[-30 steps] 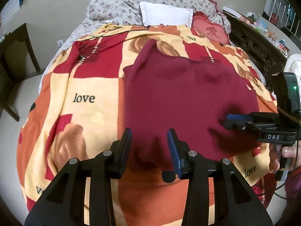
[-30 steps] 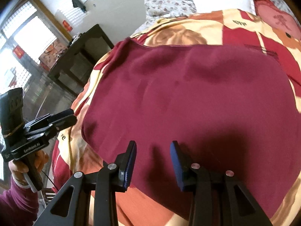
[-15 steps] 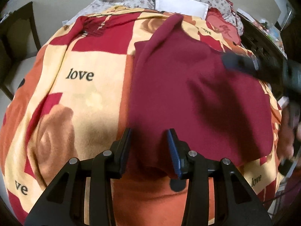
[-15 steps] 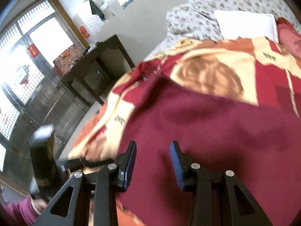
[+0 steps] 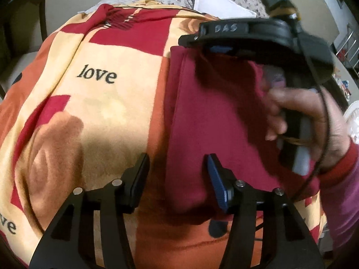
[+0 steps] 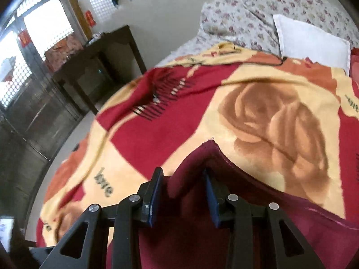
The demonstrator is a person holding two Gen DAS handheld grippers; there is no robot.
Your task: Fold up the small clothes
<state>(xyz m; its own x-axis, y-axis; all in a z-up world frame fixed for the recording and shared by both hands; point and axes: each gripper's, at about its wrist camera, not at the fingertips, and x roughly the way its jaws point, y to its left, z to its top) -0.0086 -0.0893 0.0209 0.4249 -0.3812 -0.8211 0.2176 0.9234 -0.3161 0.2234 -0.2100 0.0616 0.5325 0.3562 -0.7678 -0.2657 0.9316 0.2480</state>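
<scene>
**Mia:** What could go wrong here?

**Dad:** The dark red soft cloth garment (image 5: 215,116) lies on the orange, yellow and red "love" blanket (image 5: 101,103), in the middle and right of the left view. If a claw bites only a little bit of cloth, I think the corner could slip out and flop down. It might also grab the blanket too.

**Mia:** What are the claws doing?

**Dad:** The left gripper (image 5: 177,181) is spread wide, holding nothing, with the garment's near edge between its fingers. The right gripper (image 6: 181,192) is also spread. A pointed fold of the garment (image 6: 211,157) sits between its fingers, not pinched.
</scene>
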